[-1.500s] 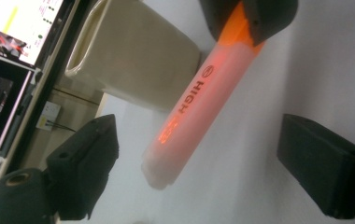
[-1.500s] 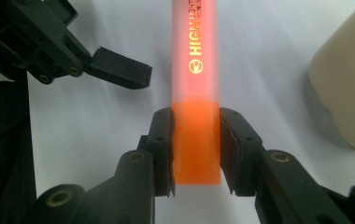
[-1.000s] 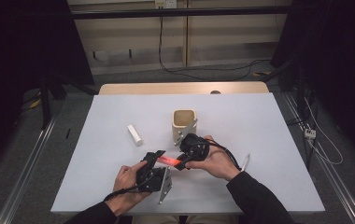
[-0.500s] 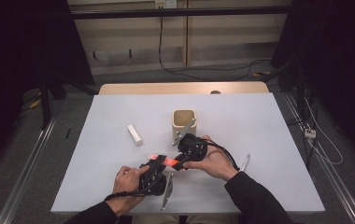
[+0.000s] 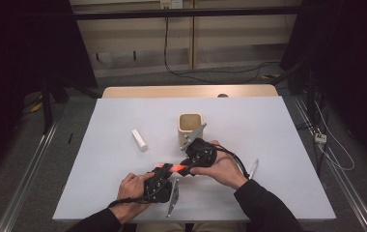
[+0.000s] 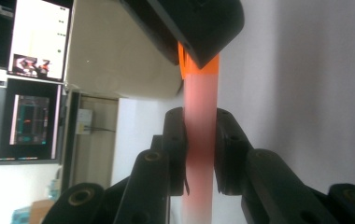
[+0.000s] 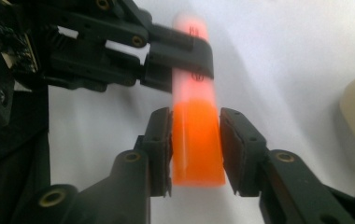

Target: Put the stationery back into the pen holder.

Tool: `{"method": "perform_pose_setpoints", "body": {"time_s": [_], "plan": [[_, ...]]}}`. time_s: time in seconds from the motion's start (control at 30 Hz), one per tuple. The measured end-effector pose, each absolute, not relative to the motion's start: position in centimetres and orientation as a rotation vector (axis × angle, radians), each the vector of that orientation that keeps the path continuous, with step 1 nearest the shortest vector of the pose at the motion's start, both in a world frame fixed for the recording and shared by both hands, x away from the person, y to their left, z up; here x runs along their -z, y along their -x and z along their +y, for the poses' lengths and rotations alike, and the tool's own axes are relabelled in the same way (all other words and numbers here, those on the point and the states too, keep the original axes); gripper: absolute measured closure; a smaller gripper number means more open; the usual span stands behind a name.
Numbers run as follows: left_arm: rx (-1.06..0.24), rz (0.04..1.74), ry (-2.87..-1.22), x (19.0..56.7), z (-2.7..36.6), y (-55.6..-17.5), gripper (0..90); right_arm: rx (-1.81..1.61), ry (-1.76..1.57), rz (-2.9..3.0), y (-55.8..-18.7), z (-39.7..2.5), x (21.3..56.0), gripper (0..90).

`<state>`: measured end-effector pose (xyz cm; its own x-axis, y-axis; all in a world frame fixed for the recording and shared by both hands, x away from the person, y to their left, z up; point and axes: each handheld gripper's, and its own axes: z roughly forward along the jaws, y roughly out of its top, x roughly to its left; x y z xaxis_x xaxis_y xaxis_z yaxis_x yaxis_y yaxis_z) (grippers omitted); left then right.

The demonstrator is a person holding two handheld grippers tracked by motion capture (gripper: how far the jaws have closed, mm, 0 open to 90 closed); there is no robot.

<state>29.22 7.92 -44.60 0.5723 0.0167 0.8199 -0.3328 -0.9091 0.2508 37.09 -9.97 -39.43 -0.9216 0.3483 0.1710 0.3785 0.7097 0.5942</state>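
Observation:
A marker [image 5: 172,167] with a pale pink barrel [image 6: 200,121] and an orange cap [image 7: 196,140] is held just above the white table [image 5: 268,125] near its front edge. My left gripper [image 5: 158,175] is shut on the barrel, its pads [image 6: 175,140] pressing both sides. My right gripper [image 5: 187,166] is shut on the orange cap, its pads [image 7: 161,140] flanking it. The two grippers face each other along the marker. In the right gripper view, the left gripper's jaw crosses the barrel [image 7: 192,60]. The marker's far end is blurred.
A beige square cup [image 5: 191,128] stands just behind the right gripper. A short white cylinder [image 5: 139,139] lies to the left of the cup. A thin white pen [image 5: 253,169] lies by the right forearm. Monitors [image 6: 33,93] stand beyond the table.
Both hands have shifted only slightly. The marker stays gripped between the two grippers in about the same place.

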Motion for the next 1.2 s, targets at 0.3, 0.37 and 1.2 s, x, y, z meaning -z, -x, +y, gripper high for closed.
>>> {"method": "perform_pose_setpoints", "body": {"time_s": [0.3, 0.37, 1.2], "plan": [[-1.099, -0.104, -2.393, 44.5, 8.4, -29.8, 77.6, 1.075, 0.671, -2.884, -36.7, -10.8, 39.4, 38.2], [-1.061, -0.069, -2.388, 44.3, 8.5, -29.9, 77.5, 1.108, 0.678, -2.883, -36.6, -11.1, 39.5, 35.1], [-0.59, 0.41, -2.186, 42.7, 11.2, -32.5, 77.5, 1.308, 1.114, -2.909, -34.4, -17.0, 40.4, 10.4]]}}
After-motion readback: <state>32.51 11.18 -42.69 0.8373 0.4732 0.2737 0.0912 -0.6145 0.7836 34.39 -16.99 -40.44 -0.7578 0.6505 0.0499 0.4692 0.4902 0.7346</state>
